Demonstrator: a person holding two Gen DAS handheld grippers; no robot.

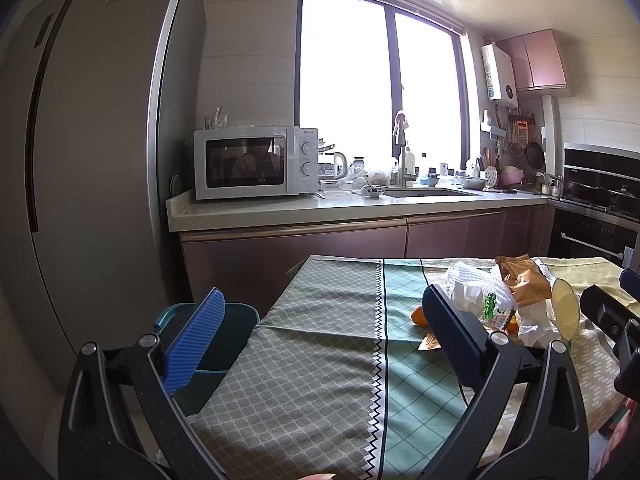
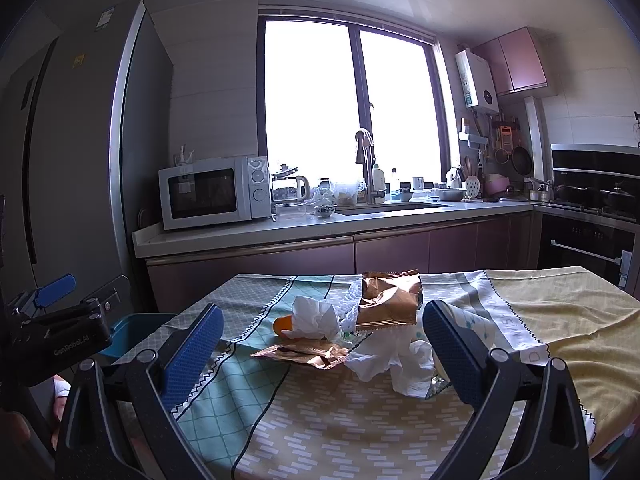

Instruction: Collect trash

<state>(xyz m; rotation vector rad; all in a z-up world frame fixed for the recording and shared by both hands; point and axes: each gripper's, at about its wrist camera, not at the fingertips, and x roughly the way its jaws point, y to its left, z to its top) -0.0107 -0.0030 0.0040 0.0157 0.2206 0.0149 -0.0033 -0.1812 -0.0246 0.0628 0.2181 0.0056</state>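
Both grippers hang over a cloth-covered table (image 2: 560, 320) with their fingers spread wide and nothing between them. The right gripper (image 2: 320, 344) fills the lower part of its view and faces the trash, which sits in the middle of the frame just past the fingertips: a copper wrapper (image 2: 390, 300) propped on top, a flat wrapper (image 2: 304, 354) lying below it, crumpled tissue (image 2: 394, 364) at lower centre, and a bit of orange (image 2: 282, 325) peeking out at the left of the pile. A paper cup (image 2: 472, 322) lies tipped just behind the right finger.

The left gripper (image 1: 316, 332) sits at the bottom of its view, over the table's left edge. There the pile shows at centre right (partly behind the right finger). A blue bin (image 1: 240, 336) stands at lower left, beside the table and behind the left finger.
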